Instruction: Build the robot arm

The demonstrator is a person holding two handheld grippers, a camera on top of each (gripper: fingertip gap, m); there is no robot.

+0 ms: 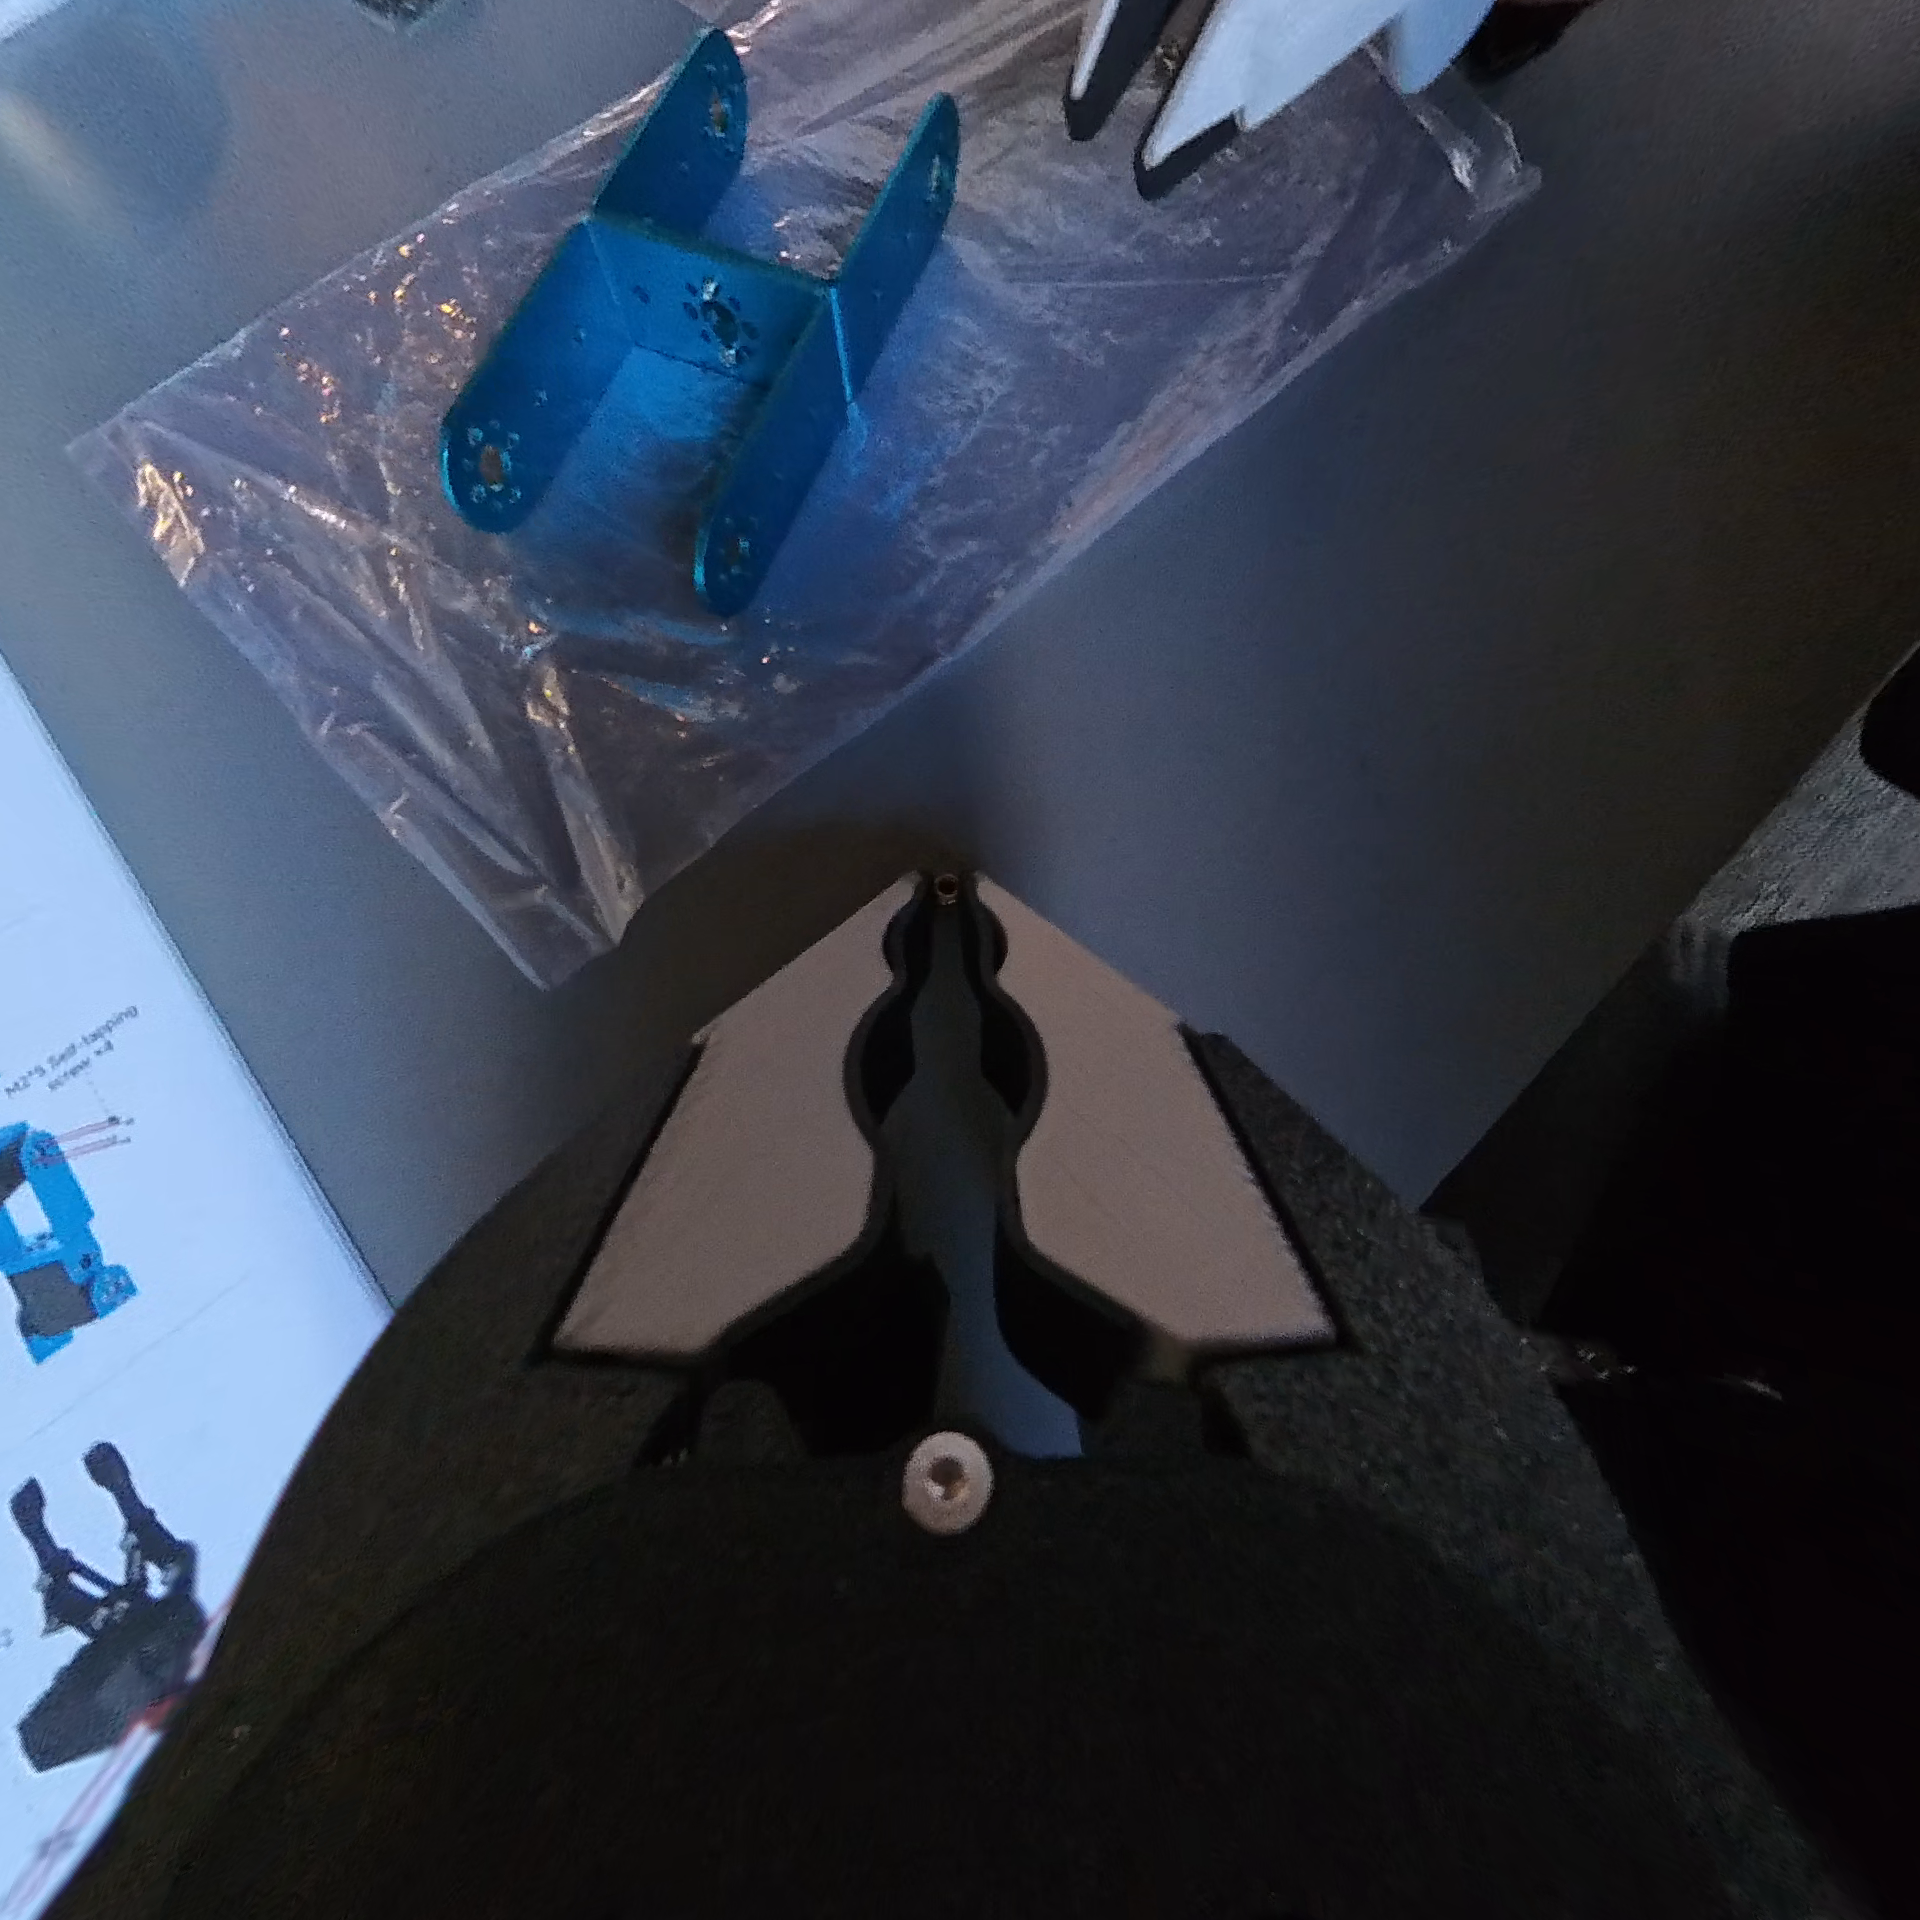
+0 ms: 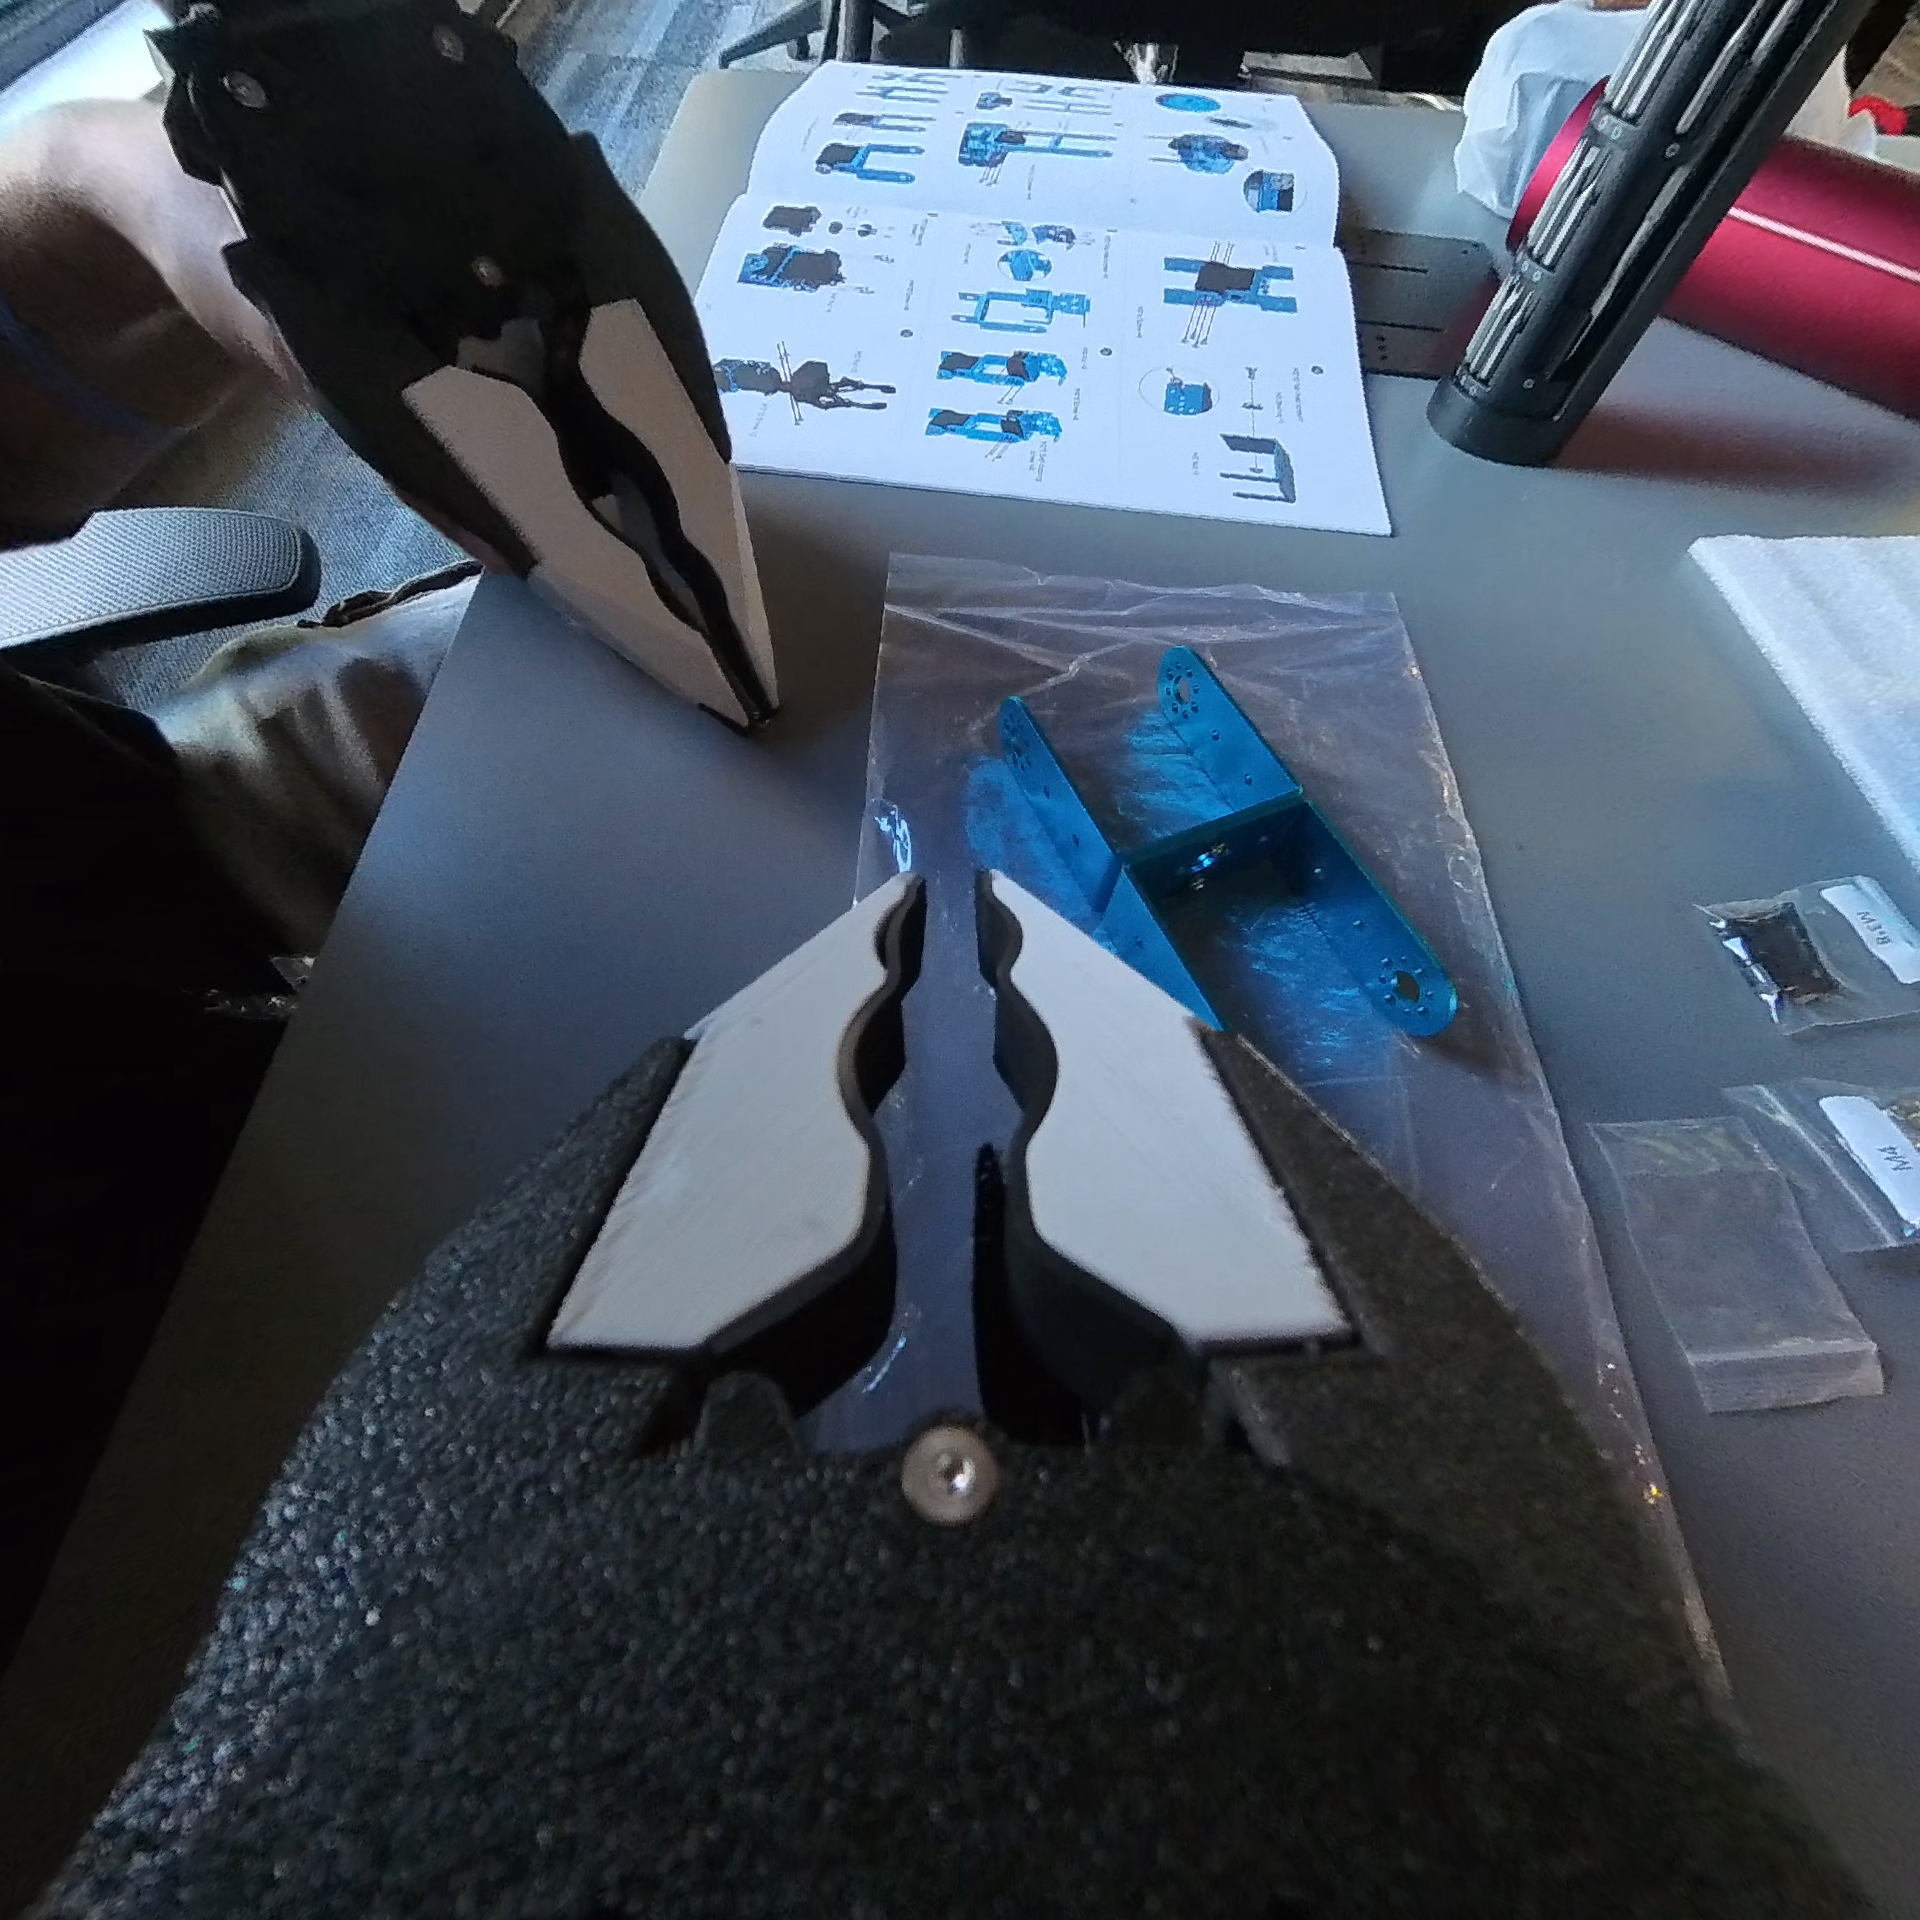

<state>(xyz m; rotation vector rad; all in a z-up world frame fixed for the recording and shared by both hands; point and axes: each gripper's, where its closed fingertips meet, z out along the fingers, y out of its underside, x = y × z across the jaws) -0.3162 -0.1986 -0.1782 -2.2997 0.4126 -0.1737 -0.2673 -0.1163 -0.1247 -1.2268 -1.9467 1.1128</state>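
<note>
A blue metal bracket (image 1: 675, 353) lies on a clear plastic bag (image 1: 935, 540) on the grey table. It also shows in the right wrist view (image 2: 1226, 873), on the same bag (image 2: 1299, 675). My left gripper (image 1: 945, 891) is shut, with a tiny brass part (image 1: 945, 886) pinched at its tips, just off the bag's near edge. In the right wrist view the left gripper (image 2: 758, 717) points down with its tips at the table surface. My right gripper (image 2: 951, 883) is slightly open and empty above the bag's edge, beside the bracket. It shows in the left wrist view (image 1: 1117, 156) too.
An open instruction booklet (image 2: 1039, 312) lies at the back, also in the left wrist view (image 1: 125, 1143). Small bags of parts (image 2: 1808, 956) and a white foam sheet (image 2: 1818, 644) lie right. A black cylinder (image 2: 1558, 291) and a red one (image 2: 1787, 239) stand behind. A chair armrest (image 2: 156, 582) is off the left edge. The tips of one gripper are about 12 centimeters away from the tips of the other. Between my right fingertips and the blue metal bracket (image 1: 675, 353) there is roughly 10 centimeters.
</note>
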